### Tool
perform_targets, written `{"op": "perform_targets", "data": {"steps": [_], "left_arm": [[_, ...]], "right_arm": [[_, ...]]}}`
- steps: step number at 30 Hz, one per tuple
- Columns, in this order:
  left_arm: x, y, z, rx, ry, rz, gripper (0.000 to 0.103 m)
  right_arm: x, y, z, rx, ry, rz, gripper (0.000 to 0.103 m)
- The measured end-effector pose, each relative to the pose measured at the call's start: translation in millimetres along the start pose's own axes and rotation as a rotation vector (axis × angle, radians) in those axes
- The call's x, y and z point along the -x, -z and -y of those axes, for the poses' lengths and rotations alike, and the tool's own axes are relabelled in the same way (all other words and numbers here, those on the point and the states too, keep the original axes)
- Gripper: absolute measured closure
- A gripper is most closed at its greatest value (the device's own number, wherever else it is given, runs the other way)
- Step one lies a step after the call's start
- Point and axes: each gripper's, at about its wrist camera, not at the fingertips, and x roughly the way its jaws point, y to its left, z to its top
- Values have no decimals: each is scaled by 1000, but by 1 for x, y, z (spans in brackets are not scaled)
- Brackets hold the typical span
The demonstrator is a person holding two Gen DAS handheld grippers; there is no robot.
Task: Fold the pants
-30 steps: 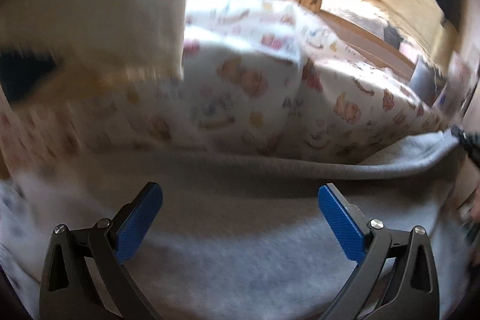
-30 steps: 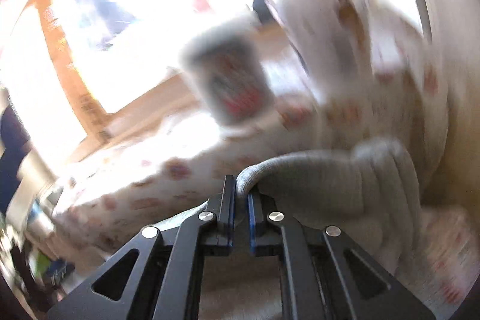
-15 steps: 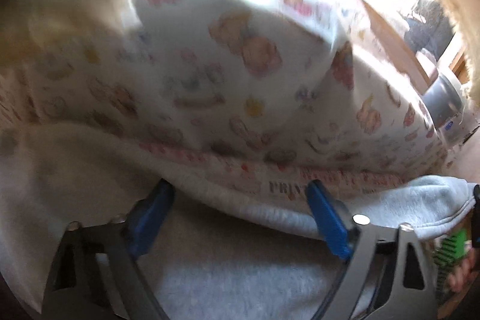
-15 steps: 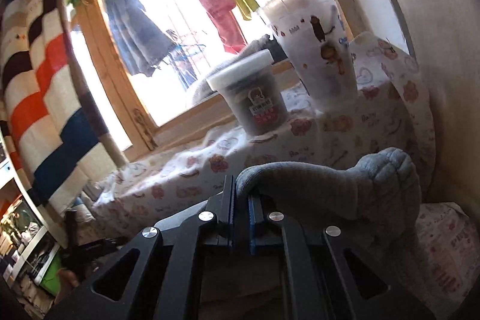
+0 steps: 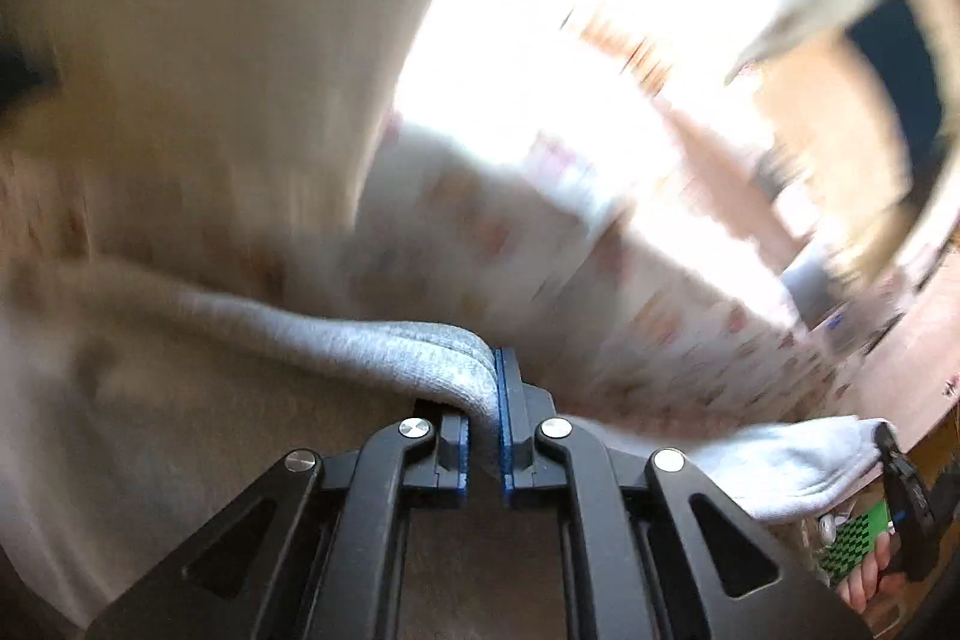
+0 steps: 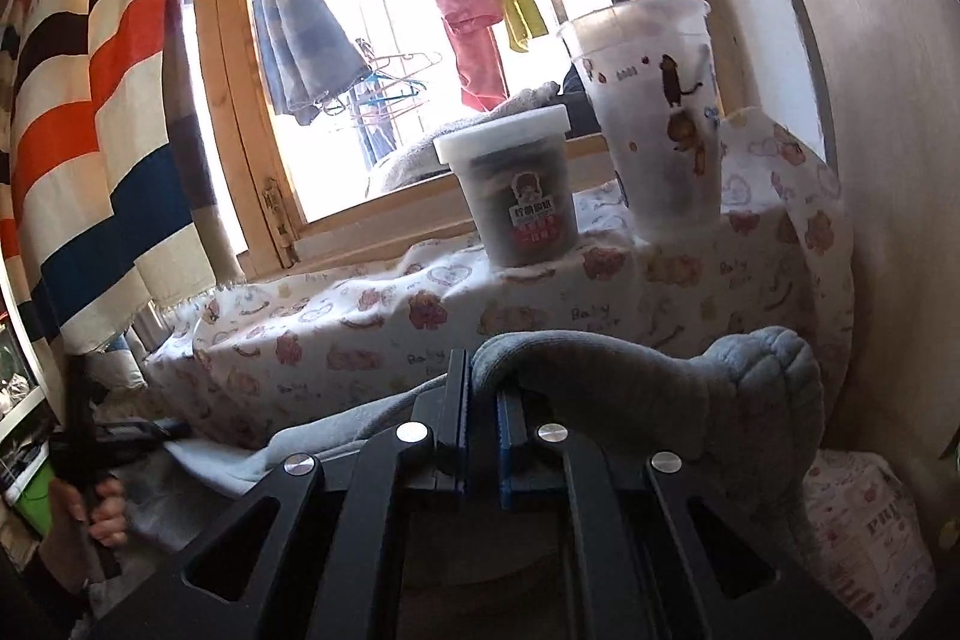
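Note:
The grey fleece pants (image 5: pixel 336 340) lie on a cartoon-print sheet (image 5: pixel 678 340). My left gripper (image 5: pixel 483 400) is shut on a folded edge of the pants, which drape away to the left; the view is blurred. My right gripper (image 6: pixel 480 400) is shut on another edge of the pants (image 6: pixel 738 388), which bunch up to its right. The right gripper also shows at the far right of the left wrist view (image 5: pixel 900 484), pinching the pale corner of the pants (image 5: pixel 798 460). The left gripper shows at the far left of the right wrist view (image 6: pixel 78 436).
A dark tub with a white lid (image 6: pixel 516 190) and a tall translucent cup (image 6: pixel 654 112) stand on the sheet-covered ledge (image 6: pixel 372 334) under a wooden-framed window (image 6: pixel 240 112). A striped curtain (image 6: pixel 78 112) hangs at the left. A pale wall (image 6: pixel 888 160) rises at the right.
My left gripper was open over the pants and has closed on a folded edge of them, lifting it. My right gripper has kept its hold and steadied.

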Motion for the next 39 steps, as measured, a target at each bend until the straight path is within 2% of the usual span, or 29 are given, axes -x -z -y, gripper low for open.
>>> {"op": "perform_targets", "data": {"steps": [3, 4, 5, 8, 11, 12, 13, 14, 16, 17, 18, 19, 21, 23, 26, 29, 32, 34, 36, 39], "left_arm": [[25, -8, 17, -127, 15, 159, 96], [27, -10, 24, -179, -10, 189, 96], [23, -8, 30, -220, -58, 188, 96], [-6, 1, 38, -319, -188, 110, 96], [-34, 15, 36, -354, -246, 18, 95], [-37, 19, 35, -359, -254, 2, 92], [-37, 22, 35, -370, -256, -9, 90], [-35, 24, 37, -382, -255, -20, 87], [-20, 29, 39, -418, -231, -32, 71], [-12, 33, 39, -436, -220, -31, 64], [1, 36, 40, -449, -226, -23, 48], [13, 40, 41, -457, -236, -11, 40], [41, 49, 39, -489, -225, 21, 40], [58, 65, 42, -508, -245, 46, 40], [99, 85, 27, -450, -247, 57, 40], [130, 106, 13, -408, -286, 98, 40], [174, 121, 3, -390, -356, 201, 40], [198, 124, -2, -378, -388, 241, 40], [214, 125, -6, -382, -423, 253, 40], [230, 129, -9, -397, -468, 261, 40]], "right_arm": [[-5, -7, 2, -15, -11, 14, 96], [-10, -8, 4, -26, -8, 15, 96], [-17, -8, 4, -28, -3, 0, 96], [-49, 1, 3, -1, 38, -112, 96], [-76, 19, 1, 35, 112, -214, 94], [-80, 25, 3, 39, 137, -249, 93], [-80, 28, 4, 35, 138, -265, 84], [-78, 30, 7, 31, 137, -277, 66], [-62, 31, 13, 12, 131, -289, 37], [-45, 30, 17, 8, 128, -258, 36], [-32, 29, 19, 16, 137, -242, 36], [-12, 28, 22, 38, 146, -237, 36], [22, 28, 29, 40, 141, -230, 36], [55, 31, 39, 24, 143, -210, 36], [100, 46, 59, -16, 205, -186, 36], [125, 64, 84, -90, 238, -213, 36], [132, 83, 107, -175, 231, -245, 36], [124, 94, 120, -259, 190, -289, 36], [113, 104, 128, -336, 106, -323, 36], [101, 112, 135, -401, 93, -325, 36]]}}
